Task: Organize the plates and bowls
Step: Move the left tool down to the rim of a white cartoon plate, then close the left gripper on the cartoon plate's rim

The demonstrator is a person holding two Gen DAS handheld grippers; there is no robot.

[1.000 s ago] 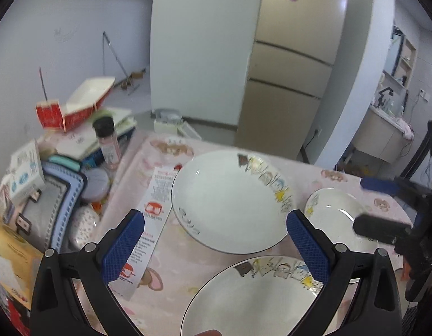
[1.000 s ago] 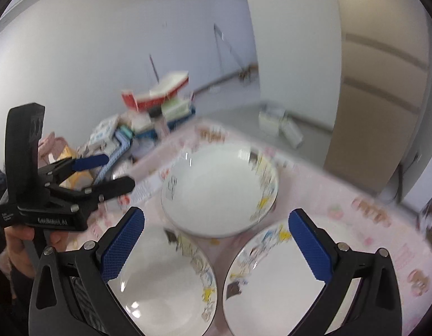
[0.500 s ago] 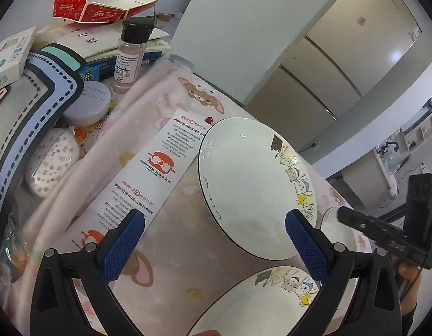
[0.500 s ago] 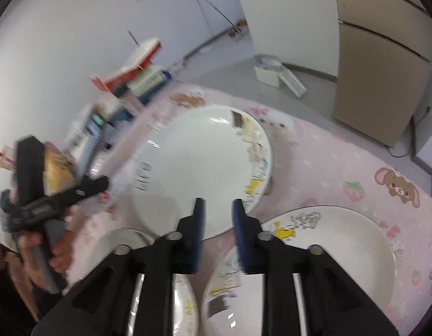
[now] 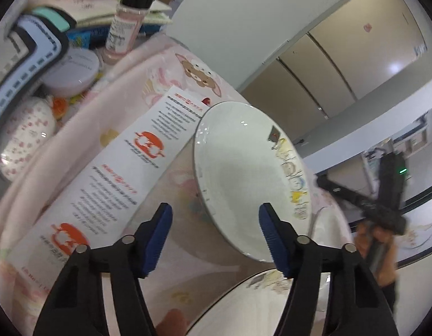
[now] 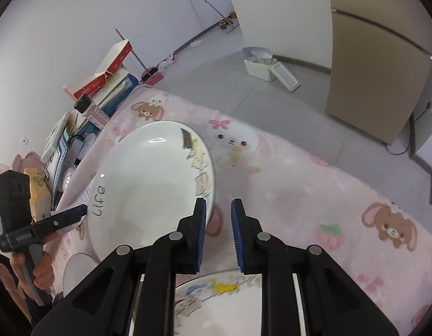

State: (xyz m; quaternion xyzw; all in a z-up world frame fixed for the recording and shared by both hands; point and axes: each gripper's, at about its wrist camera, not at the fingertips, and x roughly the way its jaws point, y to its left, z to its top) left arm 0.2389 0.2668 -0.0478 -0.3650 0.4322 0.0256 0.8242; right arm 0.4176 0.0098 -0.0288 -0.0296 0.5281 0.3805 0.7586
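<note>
White glazed ware is what matters here: the far plate, with a cartoon band along one edge and "Life" lettered on the other, lies on the pink cloth, filling the left-centre of the right wrist view. Two more plates sit nearer, at about 6 and 7 o'clock there, both cut off by the frame.

The right gripper is nearly closed, with a narrow empty gap between its pads. It hovers over the cloth just off the plate's rim at about 4 o'clock of the plate. The left gripper has just been closing and stands half open. In its own view the rim at 7 o'clock of the plate falls between its pads, but whether they touch it cannot be told.

To do this step well, the left pads should probably straddle the rim squarely, one above and one beneath, before closing. The glaze looks slick and the cloth soft, so a shallow pinch may slip. The paper leaflet lies against the rim at 10 o'clock, so it could drag along. Lifting level seems wise.
</note>
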